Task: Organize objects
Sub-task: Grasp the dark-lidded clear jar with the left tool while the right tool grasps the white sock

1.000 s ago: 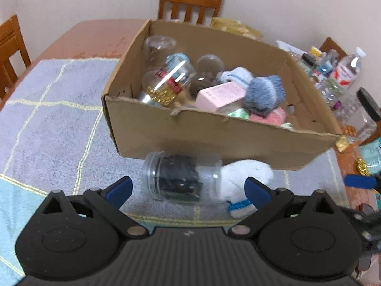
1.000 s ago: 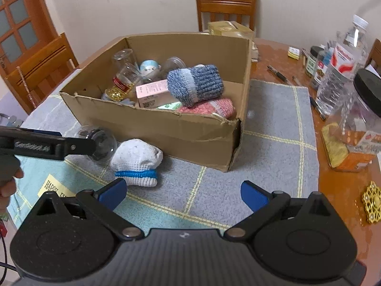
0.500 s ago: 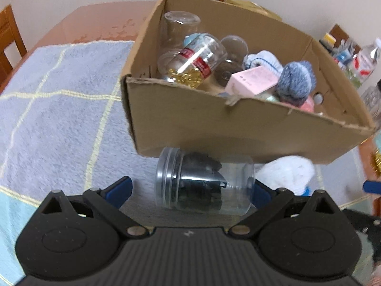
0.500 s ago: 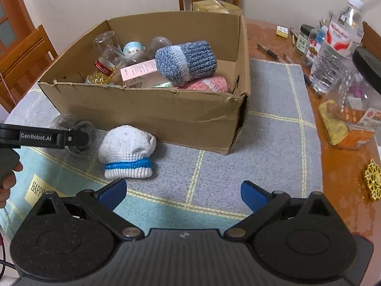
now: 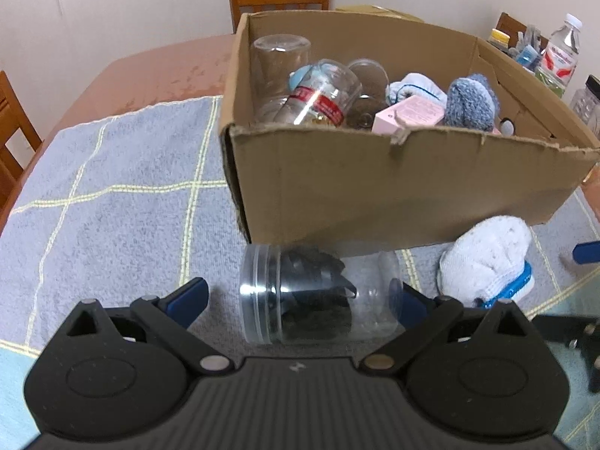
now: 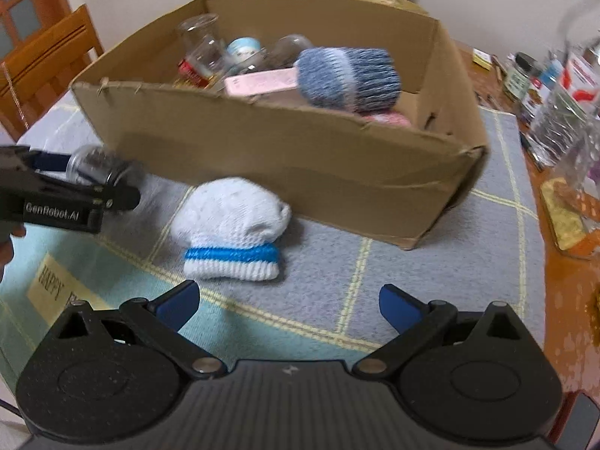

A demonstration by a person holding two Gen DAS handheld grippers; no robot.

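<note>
A clear plastic jar (image 5: 318,294) with dark contents lies on its side on the grey mat, in front of the cardboard box (image 5: 393,183). My left gripper (image 5: 300,302) is open, its blue fingertips either side of the jar, the right one close to the jar's base. The jar also shows in the right wrist view (image 6: 95,168). A white knit hat with a blue band (image 6: 234,228) lies on the mat before the box. My right gripper (image 6: 288,305) is open and empty, just short of the hat.
The box (image 6: 262,142) holds jars, a pink carton (image 6: 262,80), a blue knit hat (image 6: 348,77). Bottles and containers (image 6: 555,101) crowd the table's right side. Wooden chairs (image 6: 45,60) stand around. A light-blue mat (image 6: 56,288) lies front left.
My left gripper has moved forward so the jar sits between its open fingers. My right gripper has moved closer to the white hat.
</note>
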